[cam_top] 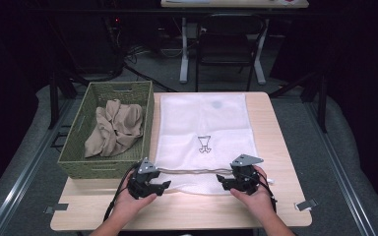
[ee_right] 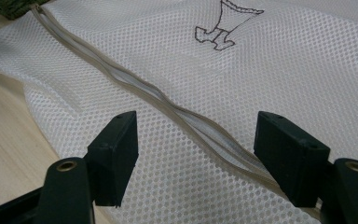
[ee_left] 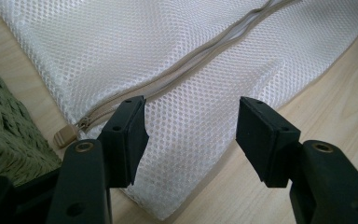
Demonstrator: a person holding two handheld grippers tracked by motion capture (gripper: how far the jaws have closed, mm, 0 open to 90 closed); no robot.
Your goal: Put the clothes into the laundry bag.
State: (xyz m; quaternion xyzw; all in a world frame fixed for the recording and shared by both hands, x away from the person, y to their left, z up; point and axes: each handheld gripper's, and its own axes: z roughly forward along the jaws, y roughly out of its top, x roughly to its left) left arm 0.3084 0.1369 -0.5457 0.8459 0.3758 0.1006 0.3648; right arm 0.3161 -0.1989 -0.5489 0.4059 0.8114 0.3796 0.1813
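Observation:
A white mesh laundry bag [cam_top: 204, 132] lies flat on the wooden table, with a small black drawing [cam_top: 204, 143] on it and a beige zipper [cam_top: 192, 171] running across near its front edge. My left gripper [cam_top: 163, 186] is open at the bag's front left corner; in the left gripper view its jaws straddle the mesh corner [ee_left: 191, 140], with the zipper pull [ee_left: 66, 135] just beyond. My right gripper [cam_top: 222, 180] is open at the front right, jaws hovering over the zipper [ee_right: 191, 121] and mesh [ee_right: 307, 84], touching nothing.
A green woven basket [cam_top: 78, 162] stands left of the bag, holding a crumpled beige cloth [cam_top: 115, 128]. Bare table [cam_top: 202, 209] lies in front of the bag. A black chair [cam_top: 226, 42] and table legs stand behind.

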